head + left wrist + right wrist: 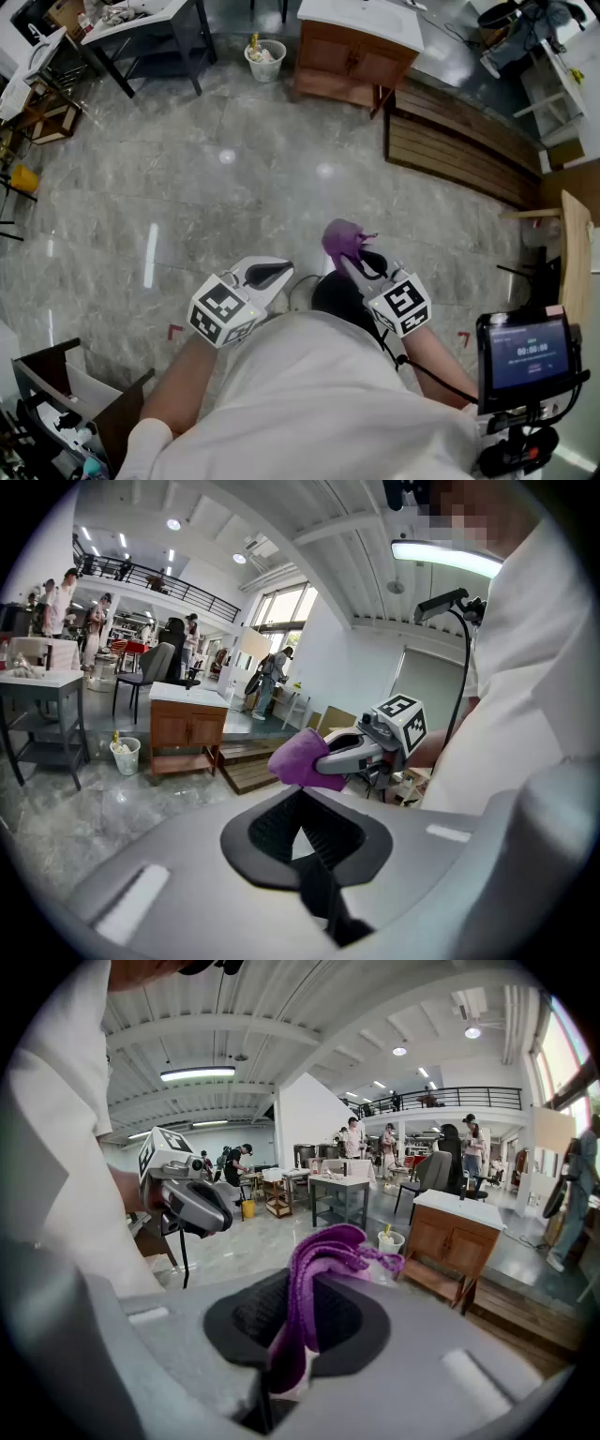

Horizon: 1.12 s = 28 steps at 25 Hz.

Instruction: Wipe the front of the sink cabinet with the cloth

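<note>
Protruding past the tips of the right gripper, the cloth was a purple bunch clamped between that gripper's two fingers. It was held in the air above the floor, in front of the person's body.

Risk 1 (judgement): only a narrow fold sat in the clamp, while the free mass stood loose beyond the tips. Pressed flat against a panel and dragged sideways, the cloth could pull out of the grip or roll up, leaving the hard fingertips to rub the wood.

Risk 2 (judgement): the cabinet stood well apart across the floor, so no wiping contact was possible from this position. A hasty approach could bring the gripper against its corner or against the bin near it.

Position relative to the fingers: the cloth ran up the gap between the two pads from deep in the jaws, touching both. It spilled over the tips in a folded crest, with one loose corner on the cabinet side. The left gripper was held just beside, jaws closed together on nothing, clear of the cloth
</note>
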Motion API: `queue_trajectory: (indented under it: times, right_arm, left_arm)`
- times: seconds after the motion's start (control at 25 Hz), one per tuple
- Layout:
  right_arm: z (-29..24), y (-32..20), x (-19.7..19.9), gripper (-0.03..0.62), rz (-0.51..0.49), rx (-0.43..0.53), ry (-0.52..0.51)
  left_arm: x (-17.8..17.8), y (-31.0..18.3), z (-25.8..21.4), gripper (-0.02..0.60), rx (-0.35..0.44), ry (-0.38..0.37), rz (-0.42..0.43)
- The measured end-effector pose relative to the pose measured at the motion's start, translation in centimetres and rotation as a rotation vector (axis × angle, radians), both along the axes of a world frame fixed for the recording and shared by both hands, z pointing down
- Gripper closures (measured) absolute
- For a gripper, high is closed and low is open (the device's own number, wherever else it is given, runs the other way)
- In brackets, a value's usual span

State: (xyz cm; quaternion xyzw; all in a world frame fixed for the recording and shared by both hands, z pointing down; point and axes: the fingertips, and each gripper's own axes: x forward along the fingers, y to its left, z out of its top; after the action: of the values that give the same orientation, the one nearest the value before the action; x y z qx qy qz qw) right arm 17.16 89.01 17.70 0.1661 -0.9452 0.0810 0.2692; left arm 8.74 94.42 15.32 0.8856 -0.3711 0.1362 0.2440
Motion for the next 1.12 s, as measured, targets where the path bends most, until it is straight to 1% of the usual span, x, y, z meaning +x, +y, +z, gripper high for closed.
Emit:
queue_trajectory:
  times: [0.16,0.24,0.4,0.48,0.6,0.8,0.96,1.12]
  right_arm:
    - [-0.2,-0.5,-0.1,0.539,0.007,-0.004,-0.016]
    - [0.3,-2.6,0.4,0.539,0.012,-0.014,-0.024]
    - [2.4,-12.8,3.2,0.539,-0.009,-0.039,-0.041]
    - [3.3,-16.8,4.7,0.539,-0.025,-0.046,-0.035]
    - [3.6,-21.9,6.4,0.539,-0.034,-0.061,-0.030]
    - [4.4,-30.0,7.8,0.539,-0.083,-0.058,-0.024]
    - [5.9,-35.9,6.9,0.539,-0.090,-0.057,-0.012]
    - [6.7,-42.2,3.3,0.539,-0.087,-0.042,-0.008]
  left_arm:
    - [1.1,-0.7,-0.3,0.577,0.008,0.008,0.029]
    - [1.9,-3.1,0.2,0.577,0.000,0.001,0.039]
    - [5.1,-13.7,2.1,0.577,-0.030,-0.021,0.038]
    - [6.7,-18.2,2.5,0.577,-0.041,-0.033,0.037]
    - [8.5,-23.8,1.8,0.577,-0.042,-0.043,0.033]
    - [10.5,-32.0,0.9,0.577,-0.027,-0.057,0.020]
    - [10.5,-36.7,1.4,0.577,-0.036,-0.041,0.016]
    - [7.8,-41.9,2.2,0.576,-0.048,-0.028,0.024]
